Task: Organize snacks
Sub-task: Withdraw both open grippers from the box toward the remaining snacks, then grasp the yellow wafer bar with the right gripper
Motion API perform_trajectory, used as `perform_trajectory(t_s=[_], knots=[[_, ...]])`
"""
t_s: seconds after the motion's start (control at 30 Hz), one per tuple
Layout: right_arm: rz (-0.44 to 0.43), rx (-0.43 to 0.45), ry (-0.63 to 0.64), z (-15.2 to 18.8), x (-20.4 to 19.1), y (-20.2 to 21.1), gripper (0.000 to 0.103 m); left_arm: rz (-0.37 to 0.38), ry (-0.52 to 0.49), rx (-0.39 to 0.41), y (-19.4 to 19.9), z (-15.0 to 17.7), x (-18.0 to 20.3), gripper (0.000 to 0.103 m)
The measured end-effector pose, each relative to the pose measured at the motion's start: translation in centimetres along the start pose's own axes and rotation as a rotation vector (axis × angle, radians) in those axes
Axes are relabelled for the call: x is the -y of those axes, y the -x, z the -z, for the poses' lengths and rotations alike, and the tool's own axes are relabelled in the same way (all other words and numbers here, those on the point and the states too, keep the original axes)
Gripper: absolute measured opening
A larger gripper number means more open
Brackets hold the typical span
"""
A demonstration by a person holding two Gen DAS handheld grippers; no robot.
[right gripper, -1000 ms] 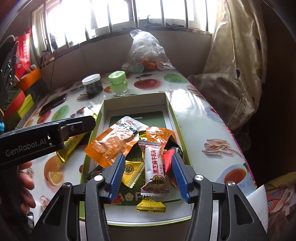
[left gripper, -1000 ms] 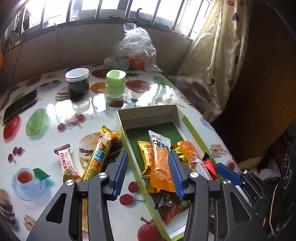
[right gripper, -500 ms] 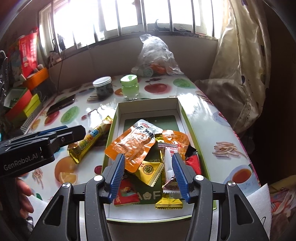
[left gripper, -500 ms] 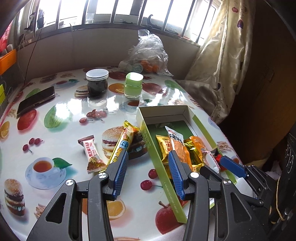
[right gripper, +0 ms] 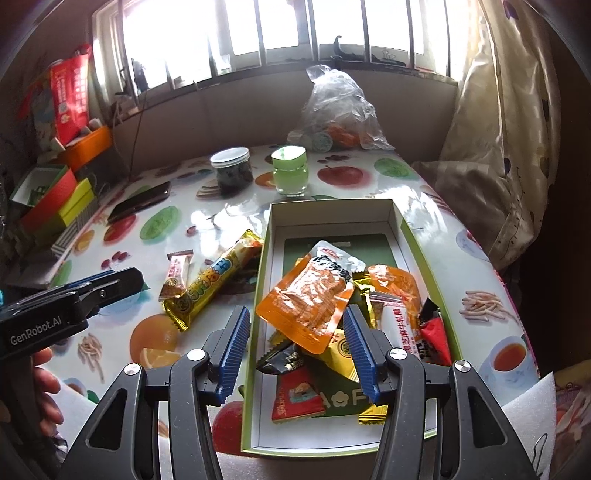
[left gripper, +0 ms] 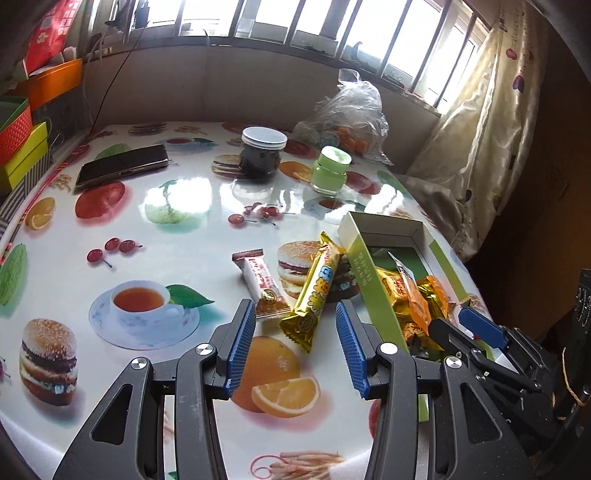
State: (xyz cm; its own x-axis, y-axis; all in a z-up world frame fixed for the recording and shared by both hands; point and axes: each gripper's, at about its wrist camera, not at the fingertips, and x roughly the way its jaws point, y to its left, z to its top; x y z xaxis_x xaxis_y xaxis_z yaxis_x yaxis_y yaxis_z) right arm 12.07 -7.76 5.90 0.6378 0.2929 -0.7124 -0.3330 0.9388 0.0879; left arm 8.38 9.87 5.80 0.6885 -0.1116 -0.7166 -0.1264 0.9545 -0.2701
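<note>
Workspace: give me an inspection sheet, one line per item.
Surface: glossy tablecloth printed with fruit, burgers and teacups.
Job's things: green box, open, holding a pile of packets with an orange packet on top; yellow bar and small brown-and-white bar lie on the cloth left of the box.
Clutter: phone, dark jar, green jar, clear plastic bag.
Grippers: left gripper open, empty, facing the yellow bar; right gripper open, empty, above the box's left wall and the pile.
Cables: one thin cable hangs by the wall.
Surroundings: barred window, curtain, coloured boxes.
</note>
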Motion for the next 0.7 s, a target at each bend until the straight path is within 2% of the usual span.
perform_trajectory(t_s=[0.27,0.43,0.7], knots=[[-0.039,-0.02,0.034,-1.2,-2.8,-1.7,0.052,-0.032,0.057,-0.01,-0.1,0.7,-2.8,0.047],[-0.077,-0.045,0.007,-2.5,-4.0,-3.6,0.052,-0.044,0.09,-0.01,-0.1,0.9,-4.3,0.047],[-0.075,-0.1,0.019,-3.5,-6.6,-6.9,0.052,-0.061,0.147,-0.015,-0.3,1.1,-6.9,0.047]])
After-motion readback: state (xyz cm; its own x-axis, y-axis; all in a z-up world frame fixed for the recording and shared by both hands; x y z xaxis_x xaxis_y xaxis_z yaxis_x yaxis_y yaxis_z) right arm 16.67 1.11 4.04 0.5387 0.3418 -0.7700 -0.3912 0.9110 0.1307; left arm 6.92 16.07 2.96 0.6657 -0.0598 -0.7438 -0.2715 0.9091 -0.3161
